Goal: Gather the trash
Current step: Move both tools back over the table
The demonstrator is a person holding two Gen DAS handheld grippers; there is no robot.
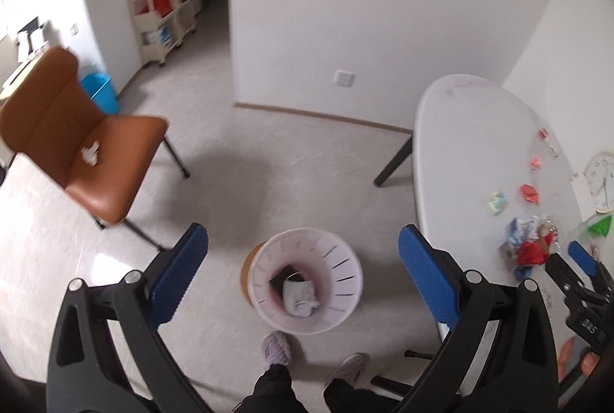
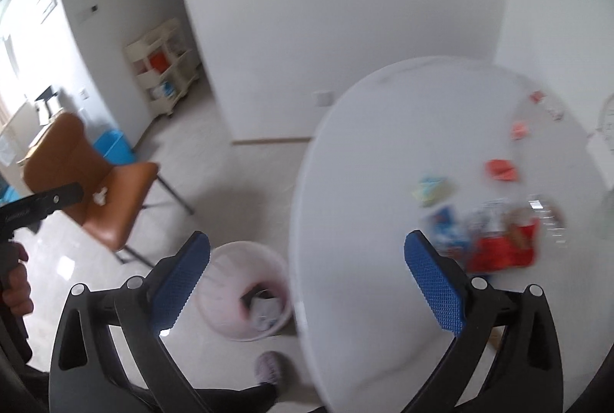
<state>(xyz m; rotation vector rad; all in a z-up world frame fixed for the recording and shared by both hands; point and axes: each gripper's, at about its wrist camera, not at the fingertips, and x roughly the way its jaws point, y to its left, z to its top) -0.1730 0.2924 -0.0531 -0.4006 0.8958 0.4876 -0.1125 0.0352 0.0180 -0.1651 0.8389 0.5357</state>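
Here both tools gape empty: the left tool [image 1: 303, 259] above the white bin [image 1: 307, 282] holding trash, the right tool [image 2: 307, 271] with wrappers [image 2: 499, 240] on the counter [image 2: 383, 144] at two o'clock.

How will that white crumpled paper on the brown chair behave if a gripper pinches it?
The paper looks small and crumpled, so probably very light and squashy. On the sloped, smooth chair seat it may slide when nudged. Unlikely to break.

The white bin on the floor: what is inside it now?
Inside the white bin lie crumpled white paper and something dark. Whatever lies beneath them is covered.
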